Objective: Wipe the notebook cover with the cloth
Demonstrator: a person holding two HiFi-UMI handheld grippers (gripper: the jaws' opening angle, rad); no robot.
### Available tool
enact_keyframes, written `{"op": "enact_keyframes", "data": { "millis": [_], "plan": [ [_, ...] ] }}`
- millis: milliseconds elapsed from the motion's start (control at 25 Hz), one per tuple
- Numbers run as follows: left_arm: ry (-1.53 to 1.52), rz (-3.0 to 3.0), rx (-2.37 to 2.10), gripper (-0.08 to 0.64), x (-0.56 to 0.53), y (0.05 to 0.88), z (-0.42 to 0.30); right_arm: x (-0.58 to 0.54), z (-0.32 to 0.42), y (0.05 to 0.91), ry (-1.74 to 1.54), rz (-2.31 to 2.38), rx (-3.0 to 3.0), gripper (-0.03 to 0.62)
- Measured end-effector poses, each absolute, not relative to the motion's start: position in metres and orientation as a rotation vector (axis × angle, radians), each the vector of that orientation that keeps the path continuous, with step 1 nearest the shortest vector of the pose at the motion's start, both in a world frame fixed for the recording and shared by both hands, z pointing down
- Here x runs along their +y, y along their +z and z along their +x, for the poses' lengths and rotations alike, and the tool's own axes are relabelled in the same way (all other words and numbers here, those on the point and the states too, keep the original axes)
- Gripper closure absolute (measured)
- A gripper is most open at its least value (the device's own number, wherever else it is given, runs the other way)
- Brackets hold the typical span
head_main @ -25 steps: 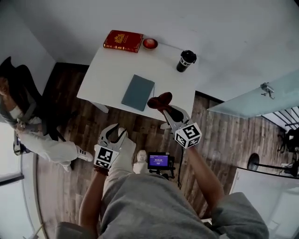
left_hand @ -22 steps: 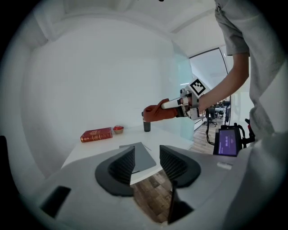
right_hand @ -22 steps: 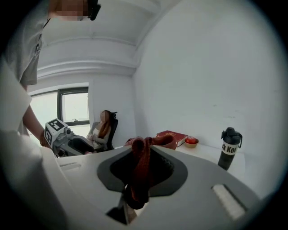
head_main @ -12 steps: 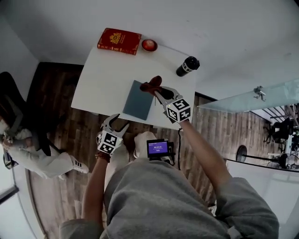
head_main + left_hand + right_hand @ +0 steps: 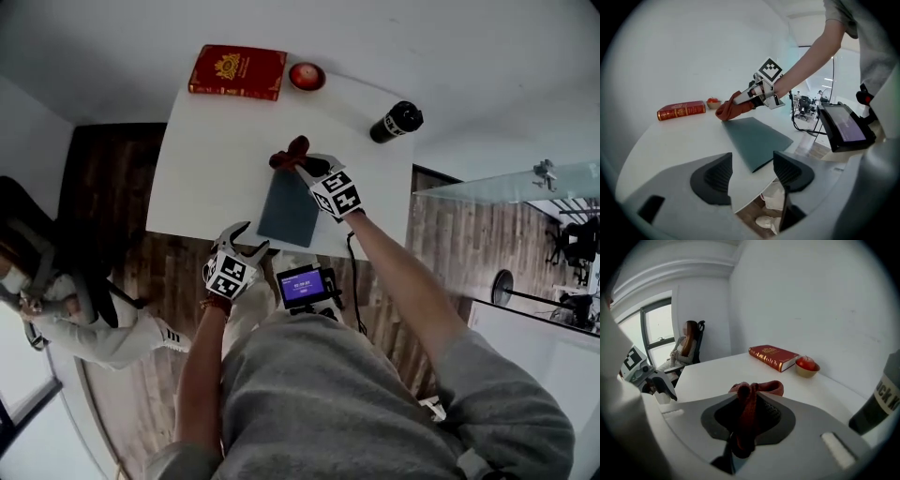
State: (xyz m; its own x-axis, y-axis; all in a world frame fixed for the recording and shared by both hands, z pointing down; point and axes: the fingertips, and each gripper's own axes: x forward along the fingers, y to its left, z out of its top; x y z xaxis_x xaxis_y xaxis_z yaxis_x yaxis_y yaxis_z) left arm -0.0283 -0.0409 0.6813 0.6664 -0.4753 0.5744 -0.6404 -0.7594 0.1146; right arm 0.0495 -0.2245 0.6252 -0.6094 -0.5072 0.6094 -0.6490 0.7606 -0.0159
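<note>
One cloth (image 5: 289,155), pinched in the right claw (image 5: 306,168), touches the notebook's (image 5: 289,212) far edge; left claw (image 5: 247,240) opening, empty.

Right gripper view: black bottle (image 5: 880,401) cut off at right edge. Red book (image 5: 772,356), cover print too small to read. Your cloth (image 5: 749,408) hides the gap between the jaws.

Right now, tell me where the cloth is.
In the head view, the cloth is clamped in the right gripper, at the far edge of the notebook.

Even bright indoor light, fisheye edges w/ dark vignette.
</note>
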Motion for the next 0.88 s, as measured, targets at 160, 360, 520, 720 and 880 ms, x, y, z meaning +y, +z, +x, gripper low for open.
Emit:
{"op": "enact_keyframes", "data": {
  "millis": [160, 360, 520, 720, 880],
  "plan": [
    [0.847, 2.585, -0.781, 0.281, -0.041, 0.695, -0.023, -0.228, 0.051, 0.657, 0.362, 0.803, -2.276, 0.525],
    [0.911, 2.589, -0.72, 0.263, -0.042, 0.704, -0.014, -0.215, 0.05, 0.68, 0.447, 0.729, -2.227, 0.525],
    [1.011, 2.541, -0.73, 0.27, -0.043, 0.712, -0.013, -0.209, 0.048, 0.685, 0.51, 0.719, -2.201, 0.525],
    [1.054, 2.522, -0.749, 0.275, -0.046, 0.716, -0.014, -0.204, 0.044, 0.688, 0.549, 0.703, -2.175, 0.528],
    [1.056, 2.526, -0.75, 0.276, -0.045, 0.715, -0.013, -0.197, 0.042, 0.689, 0.54, 0.671, -2.157, 0.531]
  ]
}}
